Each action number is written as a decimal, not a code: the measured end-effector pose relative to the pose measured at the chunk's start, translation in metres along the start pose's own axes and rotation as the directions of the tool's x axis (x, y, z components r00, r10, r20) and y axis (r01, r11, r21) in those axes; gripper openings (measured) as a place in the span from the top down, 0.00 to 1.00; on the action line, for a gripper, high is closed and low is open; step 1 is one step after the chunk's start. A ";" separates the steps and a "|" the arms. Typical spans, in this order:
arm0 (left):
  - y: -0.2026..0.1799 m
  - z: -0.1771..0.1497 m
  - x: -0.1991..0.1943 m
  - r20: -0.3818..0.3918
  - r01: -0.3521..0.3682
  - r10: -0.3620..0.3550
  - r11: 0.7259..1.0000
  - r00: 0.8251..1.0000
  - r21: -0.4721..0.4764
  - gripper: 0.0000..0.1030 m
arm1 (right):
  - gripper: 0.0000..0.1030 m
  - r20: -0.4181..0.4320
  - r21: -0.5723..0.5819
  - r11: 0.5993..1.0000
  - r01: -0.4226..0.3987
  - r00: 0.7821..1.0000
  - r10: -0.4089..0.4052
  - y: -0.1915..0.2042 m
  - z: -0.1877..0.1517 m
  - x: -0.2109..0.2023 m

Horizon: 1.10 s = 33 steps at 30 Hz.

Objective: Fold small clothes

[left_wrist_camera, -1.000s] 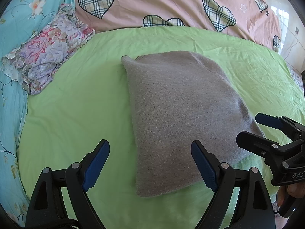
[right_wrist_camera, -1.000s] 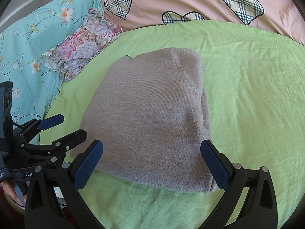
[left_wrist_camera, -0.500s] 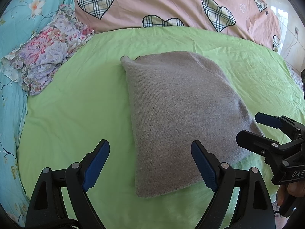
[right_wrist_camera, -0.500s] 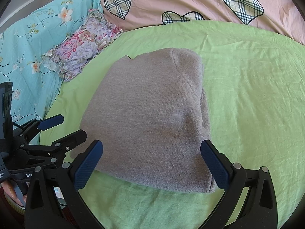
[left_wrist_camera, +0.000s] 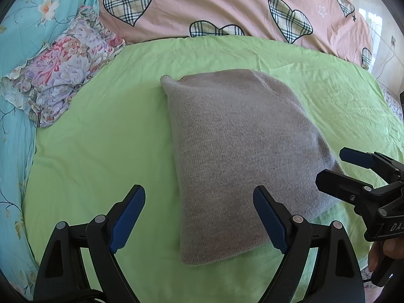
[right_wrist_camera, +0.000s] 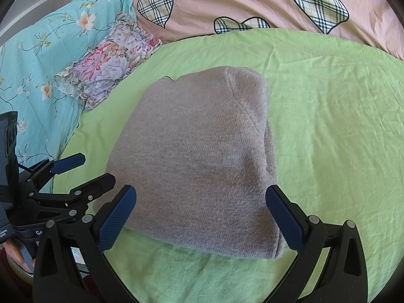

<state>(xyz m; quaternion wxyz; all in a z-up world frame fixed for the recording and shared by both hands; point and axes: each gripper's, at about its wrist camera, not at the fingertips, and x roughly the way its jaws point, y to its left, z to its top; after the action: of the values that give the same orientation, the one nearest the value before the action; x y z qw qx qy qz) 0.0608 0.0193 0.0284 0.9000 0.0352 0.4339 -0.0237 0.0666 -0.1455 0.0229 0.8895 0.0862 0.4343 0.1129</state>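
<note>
We see the folded grey knit sweater (left_wrist_camera: 242, 161) lying flat on the green sheet (left_wrist_camera: 101, 136), at 12 o'clock from both tools. Left gripper (left_wrist_camera: 199, 217): jaws spread wide, nothing between them, its right pad over the sweater's near edge. Right gripper (right_wrist_camera: 199, 217): also spread wide and empty, straddling the near hem from above. Floral cloth (left_wrist_camera: 60, 68) at 10 o'clock, well apart.

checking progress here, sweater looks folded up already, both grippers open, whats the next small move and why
Probably lift both grippers back and away. The grey sweater already lies as a compact folded bundle on the green sheet, with no sleeve sticking out. The left gripper and right gripper hang open near its close edge, gripping nothing. At most, a light press to flatten the puffy top.
</note>
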 end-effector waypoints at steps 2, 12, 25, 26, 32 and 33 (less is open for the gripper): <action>0.001 0.000 0.000 -0.001 0.000 0.000 1.000 1.000 -0.001 0.15 | 0.01 0.002 -0.001 1.000 0.000 1.000 0.000 0.000 0.002 0.000; 0.001 0.002 0.001 -0.001 0.004 -0.004 1.000 1.000 -0.002 0.15 | 0.01 0.005 0.000 1.000 -0.004 1.000 0.004 0.001 0.005 0.001; 0.003 0.005 0.001 0.016 -0.005 0.005 1.000 1.000 0.007 0.15 | 0.01 0.006 0.010 1.000 -0.004 1.000 0.004 0.001 0.008 0.003; 0.003 0.006 0.002 0.014 -0.004 0.003 1.000 1.000 0.007 0.15 | 0.01 0.006 0.012 1.000 -0.004 1.000 0.004 -0.001 0.009 0.003; 0.003 0.008 0.003 0.010 -0.007 0.007 1.000 1.000 0.007 0.15 | 0.01 0.007 0.022 1.000 -0.003 1.000 0.002 -0.004 0.010 0.006; 0.003 0.008 0.003 0.009 -0.010 0.010 1.000 1.000 0.005 0.15 | 0.01 0.008 0.027 1.000 -0.002 1.000 0.001 -0.006 0.008 0.005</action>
<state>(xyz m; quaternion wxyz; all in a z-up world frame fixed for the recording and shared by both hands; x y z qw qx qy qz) 0.0696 0.0214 0.0313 0.9020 0.0398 0.4295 -0.0204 0.0761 -0.1508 0.0224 0.8899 0.0989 0.4322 0.1074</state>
